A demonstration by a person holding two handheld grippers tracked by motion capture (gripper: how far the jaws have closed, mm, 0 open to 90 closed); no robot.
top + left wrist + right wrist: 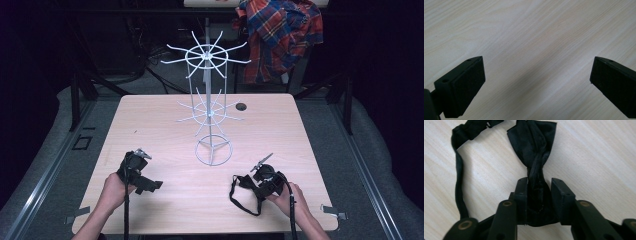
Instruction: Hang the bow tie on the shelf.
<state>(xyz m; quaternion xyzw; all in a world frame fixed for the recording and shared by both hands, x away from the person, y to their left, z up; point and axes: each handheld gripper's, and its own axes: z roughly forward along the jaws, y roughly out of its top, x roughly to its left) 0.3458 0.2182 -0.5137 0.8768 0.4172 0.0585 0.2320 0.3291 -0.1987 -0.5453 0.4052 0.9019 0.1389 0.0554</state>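
A black bow tie (537, 152) with a thin neck strap (459, 177) lies on the pale wooden table (165, 125) near its front right. My right gripper (539, 185) is shut on one wing of the bow tie (246, 182), its jaws pinching the fabric from both sides. In the high view the right gripper (255, 186) sits low over the table, and the strap loops out toward the front. My left gripper (537, 72) is open, jaws wide apart over bare wood. It rests at the front left in the high view, left gripper (150, 185).
A white wire display stand (212, 100) with two tiers of radiating hooks rises from a ring base at the table's middle. A small dark hole (241, 106) marks the back right. A plaid shirt (280, 35) hangs behind the table.
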